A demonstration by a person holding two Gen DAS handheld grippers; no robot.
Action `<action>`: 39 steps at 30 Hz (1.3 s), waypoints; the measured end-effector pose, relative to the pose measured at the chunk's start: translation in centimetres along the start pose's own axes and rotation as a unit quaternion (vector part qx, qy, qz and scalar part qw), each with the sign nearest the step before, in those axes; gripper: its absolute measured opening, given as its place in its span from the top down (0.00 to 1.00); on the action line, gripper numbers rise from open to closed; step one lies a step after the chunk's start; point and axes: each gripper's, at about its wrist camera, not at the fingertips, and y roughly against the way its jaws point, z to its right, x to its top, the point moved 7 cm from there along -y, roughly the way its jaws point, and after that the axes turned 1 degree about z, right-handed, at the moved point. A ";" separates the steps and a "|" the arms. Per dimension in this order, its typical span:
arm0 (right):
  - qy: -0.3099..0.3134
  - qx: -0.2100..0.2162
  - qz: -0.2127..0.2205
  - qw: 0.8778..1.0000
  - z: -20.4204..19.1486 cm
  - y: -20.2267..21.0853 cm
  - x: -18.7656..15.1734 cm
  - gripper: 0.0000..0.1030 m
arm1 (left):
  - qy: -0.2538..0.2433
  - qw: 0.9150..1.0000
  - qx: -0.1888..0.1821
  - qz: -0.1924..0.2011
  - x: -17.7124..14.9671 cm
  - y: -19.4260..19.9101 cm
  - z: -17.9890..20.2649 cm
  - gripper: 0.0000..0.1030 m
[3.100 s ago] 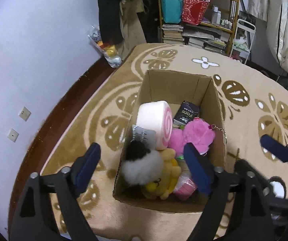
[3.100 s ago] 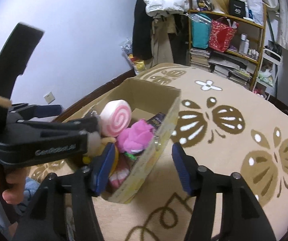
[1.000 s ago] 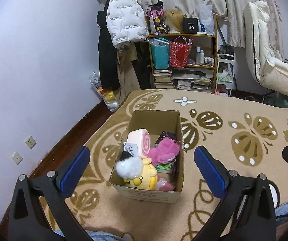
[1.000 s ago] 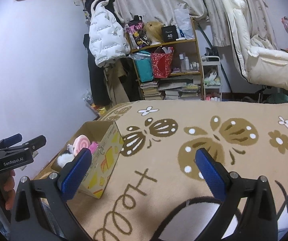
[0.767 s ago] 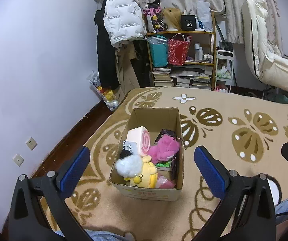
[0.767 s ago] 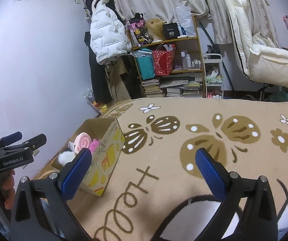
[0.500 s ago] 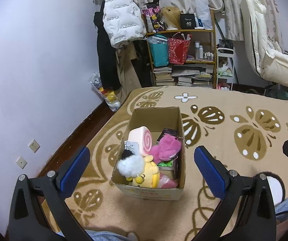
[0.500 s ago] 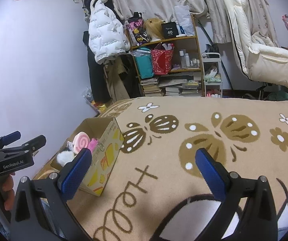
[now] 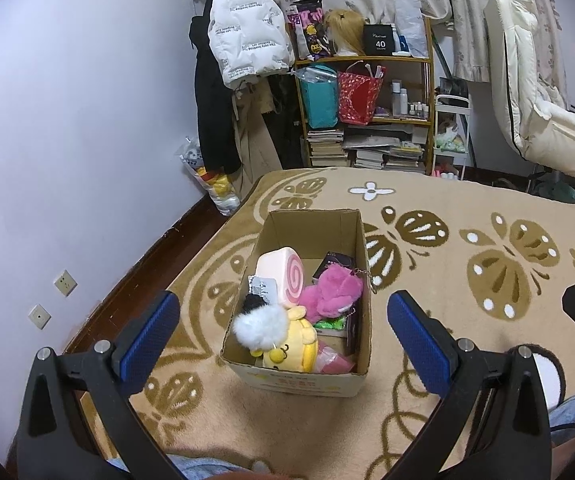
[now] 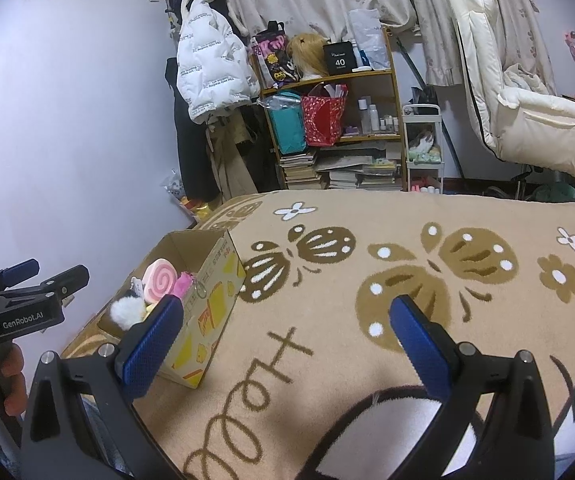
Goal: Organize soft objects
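An open cardboard box [image 9: 361, 240] stands on the patterned carpet and holds soft toys: a pink swirl roll cushion [image 9: 283, 274], a pink plush [image 9: 335, 290], a yellow plush [image 9: 291, 352] and a white pompom [image 9: 259, 326]. My left gripper [image 9: 283, 334] is open and empty, held back from and above the box. My right gripper [image 10: 287, 334] is open and empty over the carpet, with the box [image 10: 215, 280] to its left. The left gripper also shows in the right wrist view [image 10: 27, 280].
A beige carpet [image 9: 487, 216] with brown butterfly shapes covers the floor. A wooden shelf [image 9: 367, 92] with bags and books stands at the back, coats [image 9: 243, 40] hang to its left, and a white chair [image 9: 539, 128] is at the right. The wall [image 9: 67, 140] runs along the left.
Both grippers have pulled up and back from the box since about three seconds ago. Over the last second the views barely shift. Both stay open and empty.
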 end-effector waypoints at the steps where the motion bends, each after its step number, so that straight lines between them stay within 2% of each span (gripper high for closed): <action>1: -0.001 -0.001 0.000 1.000 0.0 0.0 0.0 0.00 | 0.000 1.000 0.000 0.000 0.0 0.0 0.0 0.01; 39: -0.001 -0.005 -0.002 1.000 0.5 0.1 -0.3 0.00 | -0.006 1.000 -0.005 0.002 -0.1 0.0 0.2 0.01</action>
